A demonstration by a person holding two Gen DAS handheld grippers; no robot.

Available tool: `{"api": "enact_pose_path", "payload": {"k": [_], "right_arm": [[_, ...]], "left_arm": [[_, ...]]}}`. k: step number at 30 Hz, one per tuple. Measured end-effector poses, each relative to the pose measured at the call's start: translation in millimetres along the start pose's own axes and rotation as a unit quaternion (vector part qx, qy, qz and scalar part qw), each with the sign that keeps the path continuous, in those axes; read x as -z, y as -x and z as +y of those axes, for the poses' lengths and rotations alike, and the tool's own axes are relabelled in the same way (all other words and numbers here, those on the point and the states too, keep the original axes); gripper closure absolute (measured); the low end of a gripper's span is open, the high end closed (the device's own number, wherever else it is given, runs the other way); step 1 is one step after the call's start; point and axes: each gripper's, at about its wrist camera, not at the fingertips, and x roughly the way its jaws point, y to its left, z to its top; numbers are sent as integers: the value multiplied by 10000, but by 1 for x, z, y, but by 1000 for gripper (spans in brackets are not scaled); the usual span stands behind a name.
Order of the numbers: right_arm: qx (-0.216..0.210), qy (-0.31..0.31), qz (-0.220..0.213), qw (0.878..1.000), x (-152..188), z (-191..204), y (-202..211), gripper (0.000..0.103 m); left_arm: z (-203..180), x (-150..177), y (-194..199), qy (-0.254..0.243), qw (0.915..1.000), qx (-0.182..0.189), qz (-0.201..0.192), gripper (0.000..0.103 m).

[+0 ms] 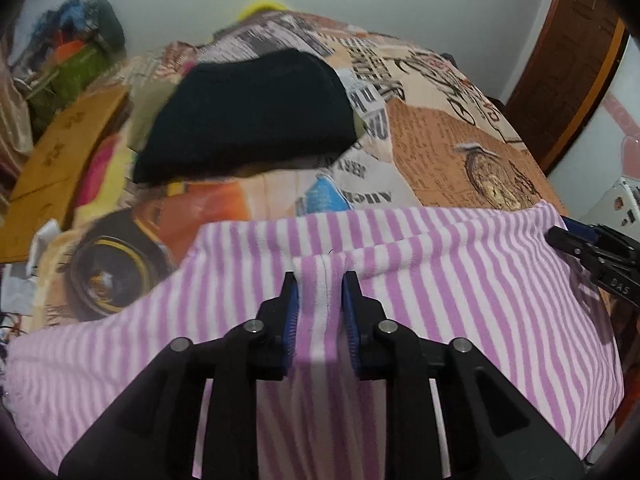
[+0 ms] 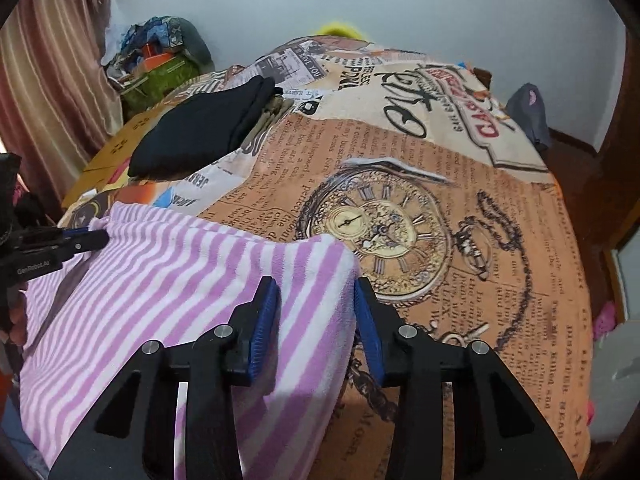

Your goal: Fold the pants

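Left claw (image 1: pixel 319 292) is clamped on a pinch of the striped pants (image 1: pixel 440 304) at the middle of the far hem; right claw (image 2: pixel 316 300) straddles the pants' right corner, blue pads just beside the cloth but not clearly squeezing it, so I call it unclosed. Pants lie on the bed (image 2: pixel 460 184), near edge. Soft, light fleece: limp, will sag between grips, not slippery, best held at hem corners. Farther off, at 11 o'clock, folded black clothes (image 2: pixel 200 128).
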Motion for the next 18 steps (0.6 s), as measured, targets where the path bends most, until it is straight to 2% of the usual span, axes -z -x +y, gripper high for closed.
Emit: {"api": "enact_pose_path", "payload": {"k": [3, 7, 8, 10, 14, 18], "right_arm": [[93, 4, -100, 9999, -3, 4, 16, 66], [253, 25, -466, 9986, -6, 14, 52, 52], [234, 20, -574, 9981, -6, 17, 62, 51], [185, 26, -748, 9970, -6, 25, 80, 51], [126, 156, -993, 9949, -2, 49, 108, 50], [38, 353, -1135, 9929, 5, 77, 122, 47]], "left_arm": [[8, 2, 30, -23, 9991, -305, -309, 80], [33, 12, 76, 231, 9967, -455, -628, 72], [40, 15, 87, 294, 9958, -508, -703, 70], [56, 27, 113, 454, 9930, -641, -879, 61], [91, 59, 161, 782, 9859, -916, -1163, 51], [128, 100, 195, 1203, 9788, -1134, -1210, 43]]}}
